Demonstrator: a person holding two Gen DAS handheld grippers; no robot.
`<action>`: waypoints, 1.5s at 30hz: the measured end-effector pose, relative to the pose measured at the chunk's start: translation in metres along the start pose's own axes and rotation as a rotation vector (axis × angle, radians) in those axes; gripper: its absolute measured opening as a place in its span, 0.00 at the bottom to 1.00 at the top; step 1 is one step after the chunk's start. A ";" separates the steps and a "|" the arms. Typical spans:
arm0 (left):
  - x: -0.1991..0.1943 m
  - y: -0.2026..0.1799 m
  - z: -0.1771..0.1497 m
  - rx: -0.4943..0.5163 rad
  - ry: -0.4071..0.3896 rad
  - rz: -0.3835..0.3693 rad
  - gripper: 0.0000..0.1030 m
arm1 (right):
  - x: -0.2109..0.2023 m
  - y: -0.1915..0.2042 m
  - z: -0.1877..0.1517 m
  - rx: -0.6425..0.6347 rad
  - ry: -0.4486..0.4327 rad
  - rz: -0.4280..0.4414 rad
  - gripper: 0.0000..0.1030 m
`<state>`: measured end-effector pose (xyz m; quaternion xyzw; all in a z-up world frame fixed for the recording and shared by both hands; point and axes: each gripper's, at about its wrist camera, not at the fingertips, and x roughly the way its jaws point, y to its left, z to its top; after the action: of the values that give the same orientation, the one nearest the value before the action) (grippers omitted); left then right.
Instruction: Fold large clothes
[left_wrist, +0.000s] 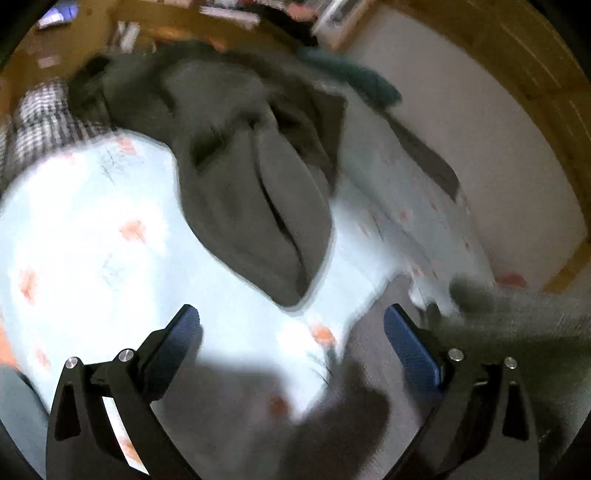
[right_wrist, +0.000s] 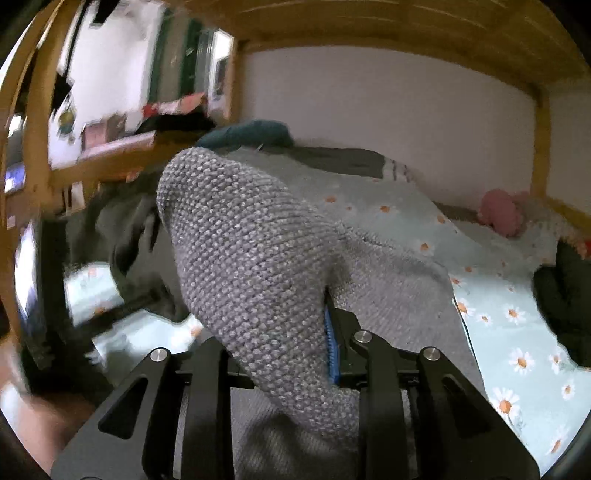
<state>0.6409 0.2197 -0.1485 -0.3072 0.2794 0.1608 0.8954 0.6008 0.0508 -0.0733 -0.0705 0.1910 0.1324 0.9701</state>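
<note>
A grey knit sweater (right_wrist: 258, 258) lies on a bed with a pale blue daisy sheet (right_wrist: 517, 332). My right gripper (right_wrist: 295, 354) is shut on a fold of the sweater, which bulges up over the jaws and hides the left finger. In the left wrist view, which is blurred, the sweater (left_wrist: 255, 199) spreads across the sheet (left_wrist: 92, 240) ahead. My left gripper (left_wrist: 291, 332) is open and empty, hovering above the sheet just short of the sweater's near end. A grey knit piece (left_wrist: 517, 317) shows at the right edge.
A wooden bunk frame (right_wrist: 369, 26) runs overhead and a white wall (right_wrist: 369, 110) stands behind the bed. A teal garment (right_wrist: 247, 133), a pink plush (right_wrist: 498, 212), a dark garment (right_wrist: 565, 295) and a checked cloth (left_wrist: 40, 118) lie on the bed.
</note>
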 end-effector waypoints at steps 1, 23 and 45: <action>0.000 0.002 0.006 0.012 0.002 0.007 0.95 | 0.002 0.009 -0.005 -0.048 0.007 -0.004 0.26; -0.072 -0.113 0.047 0.335 0.092 -0.449 0.95 | -0.025 0.047 -0.066 -0.359 0.194 0.445 0.97; 0.044 -0.114 -0.077 0.547 0.302 -0.312 0.95 | 0.028 -0.165 -0.072 0.381 0.563 0.424 0.97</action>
<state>0.6975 0.0886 -0.1729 -0.1151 0.3912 -0.1062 0.9069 0.6473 -0.1140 -0.1359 0.1179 0.4810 0.2673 0.8266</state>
